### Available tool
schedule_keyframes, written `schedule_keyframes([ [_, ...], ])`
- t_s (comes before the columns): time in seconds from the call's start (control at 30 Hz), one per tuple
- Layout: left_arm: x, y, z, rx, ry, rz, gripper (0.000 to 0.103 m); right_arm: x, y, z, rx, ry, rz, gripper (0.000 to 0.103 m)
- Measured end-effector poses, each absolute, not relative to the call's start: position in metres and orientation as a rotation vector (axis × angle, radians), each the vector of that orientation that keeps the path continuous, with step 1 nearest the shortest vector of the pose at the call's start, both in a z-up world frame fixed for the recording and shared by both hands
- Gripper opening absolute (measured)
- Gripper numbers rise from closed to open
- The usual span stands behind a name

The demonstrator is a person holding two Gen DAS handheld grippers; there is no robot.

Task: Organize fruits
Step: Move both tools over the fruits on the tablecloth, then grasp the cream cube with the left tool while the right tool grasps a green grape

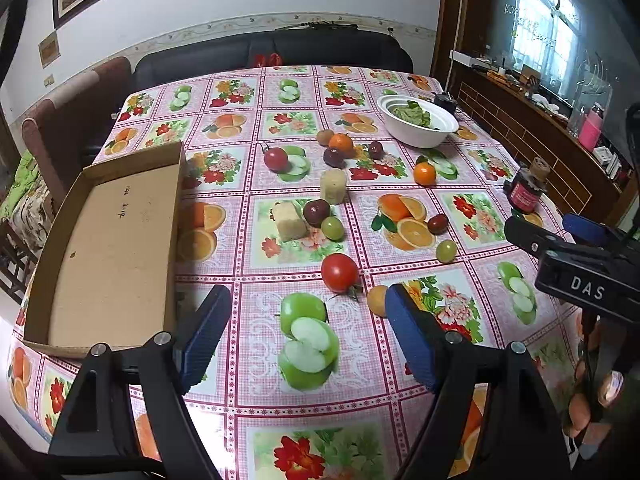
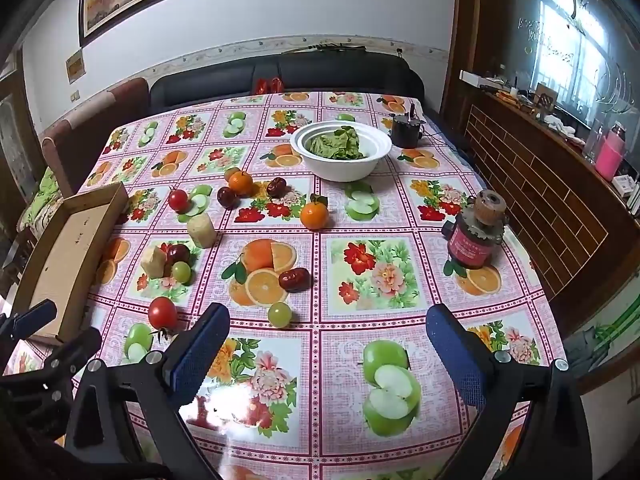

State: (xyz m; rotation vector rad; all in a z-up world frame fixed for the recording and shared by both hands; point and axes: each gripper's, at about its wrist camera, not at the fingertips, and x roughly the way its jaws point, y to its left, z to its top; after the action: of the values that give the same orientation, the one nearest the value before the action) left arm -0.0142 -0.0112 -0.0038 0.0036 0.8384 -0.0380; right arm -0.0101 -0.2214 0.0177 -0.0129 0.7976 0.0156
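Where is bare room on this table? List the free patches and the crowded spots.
Free: inside the cardboard tray; the tablecloth between the white bowl and the red-labelled jar; the near edge under the open right tongs. Crowded: the middle, around the red tomato, green grapes and oranges.

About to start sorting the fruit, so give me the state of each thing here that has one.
left gripper: open, holding nothing
right gripper: open, holding nothing
cardboard tray: nothing in it
white bowl: upright, leafy greens inside
red-labelled jar: upright, capped
nearest tomato: loose on the tablecloth
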Motion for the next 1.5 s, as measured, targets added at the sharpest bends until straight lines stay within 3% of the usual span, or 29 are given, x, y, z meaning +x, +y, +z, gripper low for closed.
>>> schedule_keyframes([
  [1.03,-0.032,0.016,-0.044,-0.071,0.968,-0.132,0.079,-0.036,-0.237,0.002,0.031,0.807,0.063,0.100],
  [1.33,-0.003,0.021,-0.036,-0.107,0.954,-0.109,0.079,-0.030,-0.228,-0.001,0.023,0.811,0.092,0.099],
  [1.5,0.027,0.018,-0.033,-0.094,0.931,-0.071,0.079,-0.021,-0.220,-0.005,0.035,0.804,0.146,0.093],
])
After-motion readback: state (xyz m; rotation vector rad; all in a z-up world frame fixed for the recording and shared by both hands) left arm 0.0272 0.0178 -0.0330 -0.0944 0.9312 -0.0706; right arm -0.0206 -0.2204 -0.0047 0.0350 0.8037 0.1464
